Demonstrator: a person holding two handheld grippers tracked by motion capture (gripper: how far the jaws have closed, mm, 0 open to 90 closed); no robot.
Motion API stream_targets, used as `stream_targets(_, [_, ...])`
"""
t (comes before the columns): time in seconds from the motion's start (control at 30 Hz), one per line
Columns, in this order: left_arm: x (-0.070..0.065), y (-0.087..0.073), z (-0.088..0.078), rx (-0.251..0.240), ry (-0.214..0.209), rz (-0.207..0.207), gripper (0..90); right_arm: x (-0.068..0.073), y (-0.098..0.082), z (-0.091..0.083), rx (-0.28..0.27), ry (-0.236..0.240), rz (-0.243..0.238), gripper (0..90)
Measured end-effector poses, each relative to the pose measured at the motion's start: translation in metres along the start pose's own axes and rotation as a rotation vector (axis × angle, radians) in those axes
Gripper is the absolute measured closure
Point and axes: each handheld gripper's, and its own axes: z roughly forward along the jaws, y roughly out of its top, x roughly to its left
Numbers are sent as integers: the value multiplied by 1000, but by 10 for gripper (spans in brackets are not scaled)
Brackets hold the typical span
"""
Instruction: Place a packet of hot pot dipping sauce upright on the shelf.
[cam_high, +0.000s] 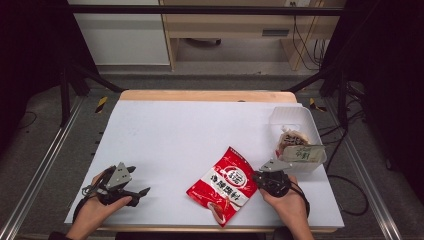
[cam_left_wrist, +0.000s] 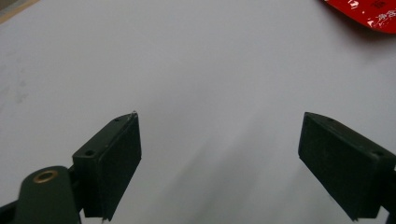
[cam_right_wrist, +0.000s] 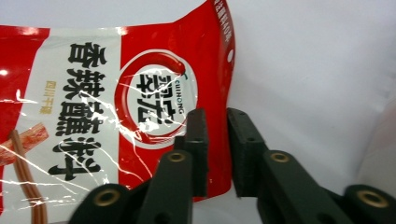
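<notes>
A red and white snack bag (cam_high: 222, 185) with a chilli logo lies flat near the front edge of the white table (cam_high: 190, 125). My right gripper (cam_high: 256, 176) comes at it from the right; in the right gripper view its jaws (cam_right_wrist: 217, 116) stand nearly together, pinching the red right edge of the bag (cam_right_wrist: 93, 102). My left gripper (cam_high: 140, 180) rests at the front left of the table, well apart from the bag. Its jaws (cam_left_wrist: 219, 135) are spread wide over bare white surface with nothing between them. A corner of the bag (cam_left_wrist: 369, 14) shows far off.
A clear plastic container (cam_high: 295, 116) stands at the table's right edge with wrapped food packs (cam_high: 296, 146) inside, just behind my right hand. A wooden strip (cam_high: 200, 95) runs along the far edge. Dark frame legs (cam_high: 65, 95) stand at the far corners.
</notes>
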Motion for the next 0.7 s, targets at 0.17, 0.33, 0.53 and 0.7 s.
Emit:
stream_targets(0.17, [0, 0, 0, -2, -4, -2, 129, -1, 5, -2, -19, -20, -24, 900])
stream_targets(0.33, [-1, 0, 1, -11, -2, -19, 127, 0, 14, -2, -36, -41, -62, 900])
stream_targets(0.53, [1, -1, 0, 2, -1, -22, 120, 12, 43, 4, -62, -54, -157, 900])
stream_targets(0.7, [1, -1, 0, -4, -4, -35, 113, 22, 70, 12, -76, -39, -235, 900])
